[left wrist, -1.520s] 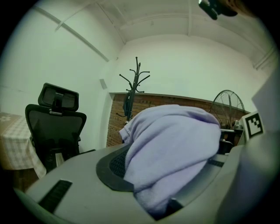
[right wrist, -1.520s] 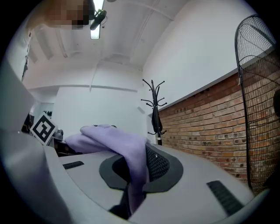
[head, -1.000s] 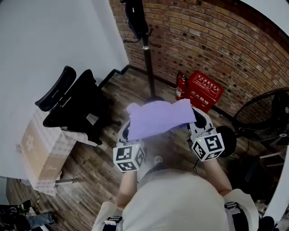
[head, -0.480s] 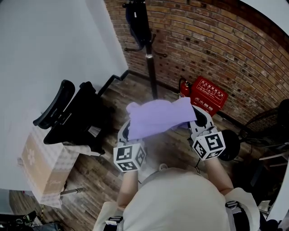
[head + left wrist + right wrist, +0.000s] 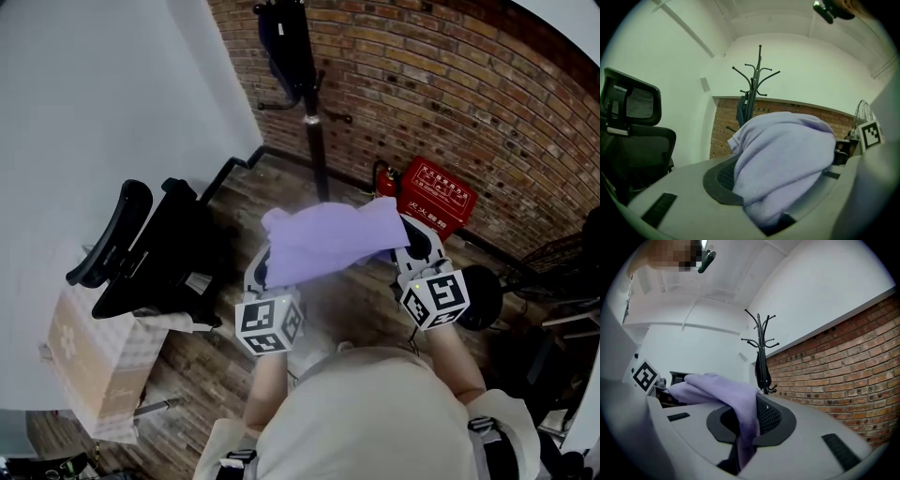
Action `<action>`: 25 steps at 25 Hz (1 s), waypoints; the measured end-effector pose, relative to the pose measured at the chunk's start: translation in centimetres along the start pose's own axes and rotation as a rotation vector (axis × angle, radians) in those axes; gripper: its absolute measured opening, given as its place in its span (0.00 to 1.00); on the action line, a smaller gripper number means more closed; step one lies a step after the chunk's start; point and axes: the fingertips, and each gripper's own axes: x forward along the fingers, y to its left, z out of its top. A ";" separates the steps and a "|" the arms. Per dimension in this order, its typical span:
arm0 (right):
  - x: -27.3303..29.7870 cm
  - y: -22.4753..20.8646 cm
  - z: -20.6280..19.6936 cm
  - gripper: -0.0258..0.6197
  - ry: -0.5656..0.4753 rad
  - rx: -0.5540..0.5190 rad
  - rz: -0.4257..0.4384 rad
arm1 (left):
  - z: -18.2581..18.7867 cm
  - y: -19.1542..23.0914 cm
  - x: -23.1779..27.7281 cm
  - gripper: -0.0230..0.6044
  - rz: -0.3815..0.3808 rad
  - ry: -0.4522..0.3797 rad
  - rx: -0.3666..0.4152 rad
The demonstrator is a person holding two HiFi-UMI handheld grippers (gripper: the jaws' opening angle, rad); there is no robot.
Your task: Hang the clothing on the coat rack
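Between two handheld grippers, low in the middle of the head view, a lavender garment [image 5: 328,242] hangs stretched like a shallow sling above the floor. On the person's left, the left gripper [image 5: 263,272] has its jaws clamped on a thick, bunched wad of the cloth, which bulges up over the pads. On the right, the right gripper [image 5: 413,246] has its jaws almost together, nipping a thin fold whose edge trails down between them. Each gripper carries a marker cube on the near side, close to the person's chest. Straight ahead, beyond the far edge of the cloth, stands the coat rack [image 5: 314,122], a dark upright pole near the corner where a white wall [image 5: 112,103] meets a brick wall [image 5: 487,103]; its foot is hidden behind the garment. In both gripper views curved hooks fan out at the pole's top, above a dark garment [image 5: 281,42] hanging against it. A strip of wooden floor [image 5: 272,178] lies open between the grippers and the rack. To the left, a black office chair [image 5: 155,253] stands close to the white wall, with a cardboard box [image 5: 89,361] nearer the person. To the right of the pole, a fire extinguisher [image 5: 382,180] and a red box [image 5: 436,200] sit against the bricks, and a fan [image 5: 562,253] edges in at far right
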 end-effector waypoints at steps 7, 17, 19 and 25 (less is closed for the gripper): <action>0.2 -0.2 -0.2 0.07 0.016 -0.010 -0.009 | 0.1 0.2 0.7 0.21 -0.009 0.003 -0.002; 2.3 -1.7 -0.2 0.07 0.005 -0.029 0.004 | 0.0 0.4 3.1 0.21 -0.006 0.017 0.009; 3.1 -2.4 -0.3 0.07 0.002 -0.033 0.008 | 0.1 0.6 4.1 0.21 -0.005 0.018 0.016; 6.4 -4.9 0.0 0.07 0.004 -0.050 -0.002 | 1.1 0.9 7.9 0.21 -0.007 0.012 0.025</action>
